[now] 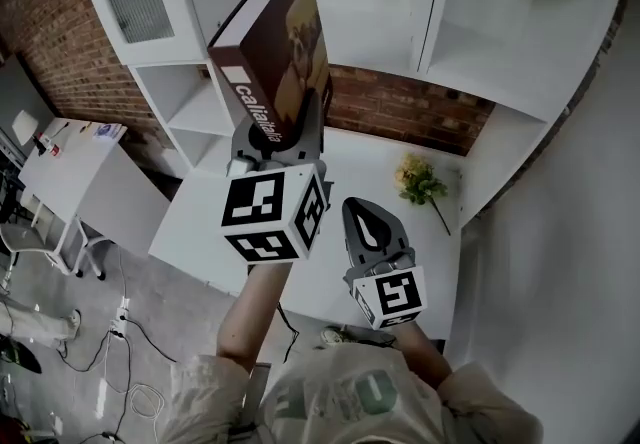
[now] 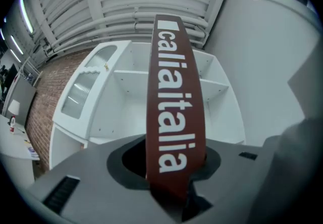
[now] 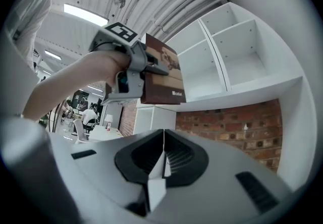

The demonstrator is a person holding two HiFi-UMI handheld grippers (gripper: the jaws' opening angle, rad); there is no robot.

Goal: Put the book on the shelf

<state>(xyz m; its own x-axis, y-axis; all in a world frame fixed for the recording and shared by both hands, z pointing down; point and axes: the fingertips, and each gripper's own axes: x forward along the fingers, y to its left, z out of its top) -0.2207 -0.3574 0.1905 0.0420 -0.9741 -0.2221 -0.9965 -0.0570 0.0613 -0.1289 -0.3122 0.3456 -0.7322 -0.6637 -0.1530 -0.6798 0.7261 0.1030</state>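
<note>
My left gripper (image 1: 283, 137) has its jaws clamped on the book (image 1: 280, 42), held upright before the far shelf (image 1: 190, 107). My right gripper (image 1: 368, 228), jaws together, is empty. Shelving is not yet done.

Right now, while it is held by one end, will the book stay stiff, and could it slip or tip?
The book is probably stiff: it stands straight above the left gripper without sagging. It looks thick, so likely heavy; gripped only at its lower end, it may pivot in the jaws. Stood alone on the shelf, it might tip sideways.
</note>
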